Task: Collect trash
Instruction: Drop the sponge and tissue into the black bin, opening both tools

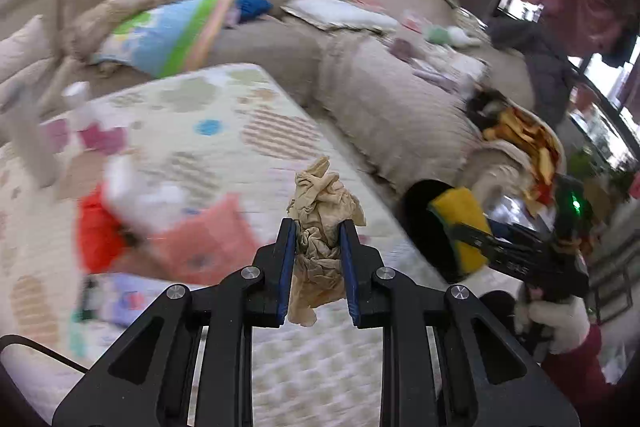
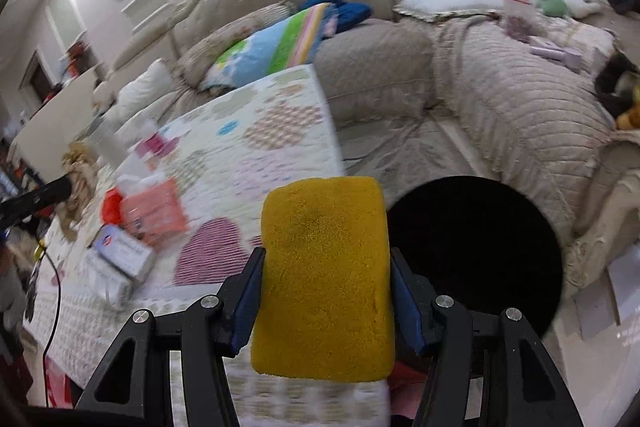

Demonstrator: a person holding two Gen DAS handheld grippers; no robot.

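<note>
Left gripper [image 1: 318, 231]: we clamp a crumpled tan paper wad [image 1: 320, 227], frame centre.
Right gripper [image 2: 326, 267]: we squeeze a yellow rectangular sponge [image 2: 324, 279] beside a round black bin [image 2: 480, 243].

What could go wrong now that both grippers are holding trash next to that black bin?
1. The crumpled tissue is pinched by the left gripper only around its middle, with loose ends hanging free, so it might slip or snag before reaching the black bin.
2. The yellow sponge held by the right gripper sits beside the bin's opening, not clearly over it; released now, it could land on the patterned mat.
</note>
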